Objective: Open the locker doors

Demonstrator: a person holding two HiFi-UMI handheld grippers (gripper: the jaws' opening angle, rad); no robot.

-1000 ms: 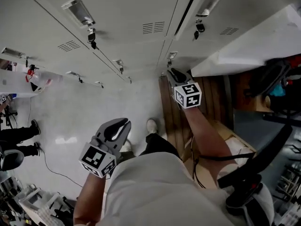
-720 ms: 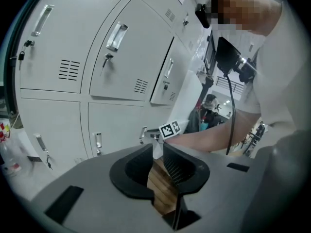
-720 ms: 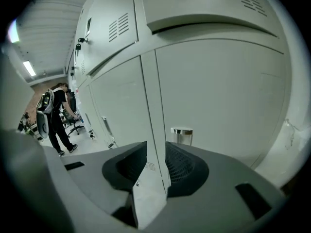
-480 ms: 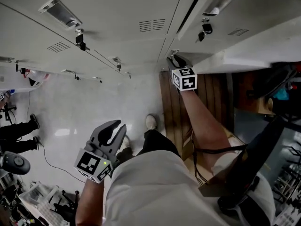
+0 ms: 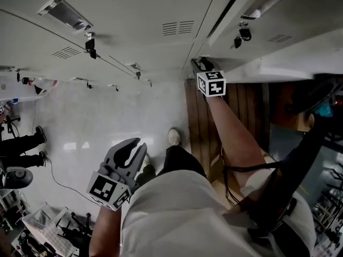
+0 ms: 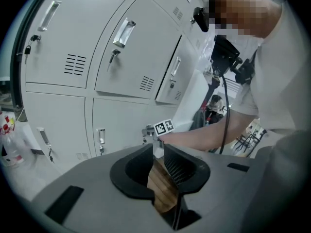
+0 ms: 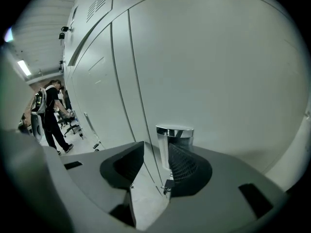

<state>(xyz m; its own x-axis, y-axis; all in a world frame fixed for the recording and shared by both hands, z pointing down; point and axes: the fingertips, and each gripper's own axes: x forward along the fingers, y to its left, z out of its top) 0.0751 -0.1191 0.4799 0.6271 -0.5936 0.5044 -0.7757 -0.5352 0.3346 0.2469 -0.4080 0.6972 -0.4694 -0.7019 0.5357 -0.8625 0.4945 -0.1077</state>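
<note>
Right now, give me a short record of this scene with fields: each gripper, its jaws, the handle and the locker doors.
left gripper: held low, away from the lockers; jaws slightly apart, nothing between them
right gripper: at a lower-row locker door; jaws apart
handle: chrome, upright, between the right gripper's jaws, not clamped
locker doors: grey; those in the left gripper view are shut
keys: hanging in some locks
</note>
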